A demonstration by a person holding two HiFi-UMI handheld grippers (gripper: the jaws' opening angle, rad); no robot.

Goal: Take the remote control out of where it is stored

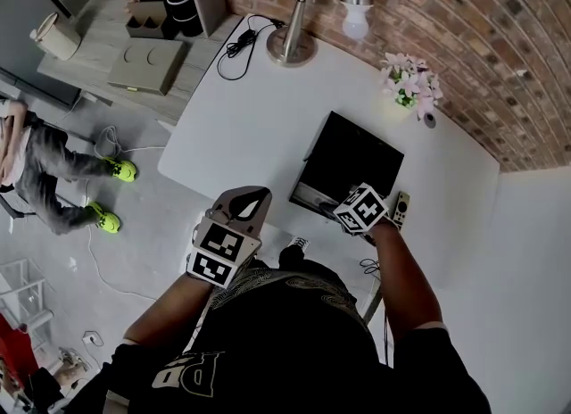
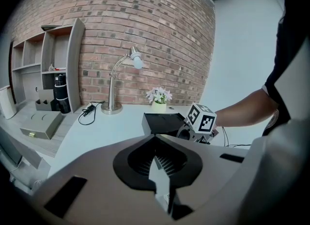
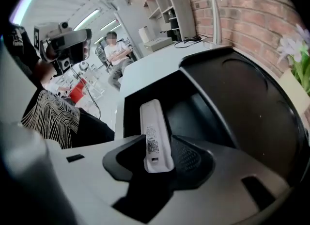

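Gripping remote firmly in right gripper, forearm reaching in from 5 o'clock, tipped steeply down over box's open slot. Holding left gripper pinched together, empty, at 8 o'clock by table edge.

remote control label, print illegible

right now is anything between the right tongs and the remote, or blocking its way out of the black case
Nothing visible. The remote sits between the right tongs, and nothing covers it in the open recess of the black case.
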